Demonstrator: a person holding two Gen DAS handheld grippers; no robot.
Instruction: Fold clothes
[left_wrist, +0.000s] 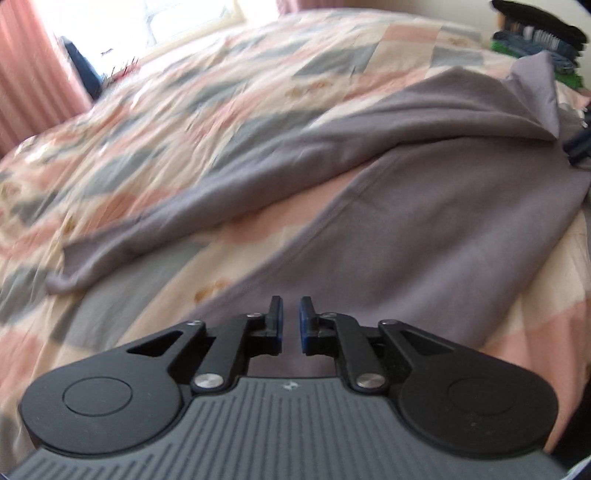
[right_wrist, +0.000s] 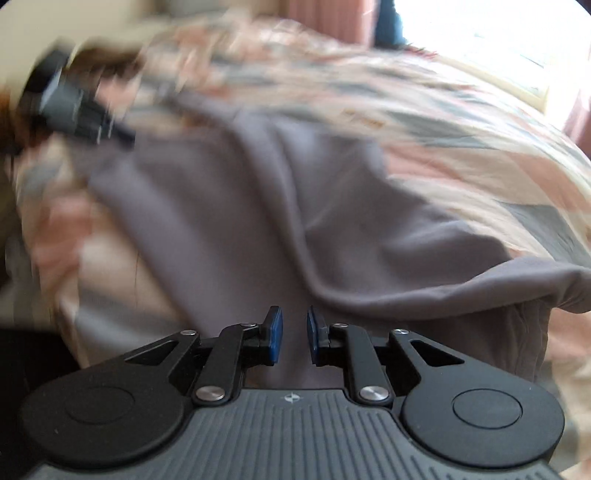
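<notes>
A grey long-sleeved top (left_wrist: 424, 206) lies spread on a patchwork bedspread (left_wrist: 207, 110), one sleeve (left_wrist: 155, 229) stretched out to the left. Its far right corner (left_wrist: 535, 85) stands up in a peak. My left gripper (left_wrist: 290, 321) hovers over the near hem, its jaws a narrow gap apart with nothing between them. In the right wrist view the same top (right_wrist: 295, 206) is blurred and has a thick fold (right_wrist: 461, 291) on the right. My right gripper (right_wrist: 294, 334) is just above the cloth, slightly open and empty. The left gripper (right_wrist: 74, 107) appears blurred at upper left.
A pile of folded clothes (left_wrist: 535, 37) sits at the far right of the bed. Pink curtains (left_wrist: 33, 74) and a bright window (left_wrist: 177, 22) lie beyond the bed. The bedspread (right_wrist: 480, 147) stretches on right of the top.
</notes>
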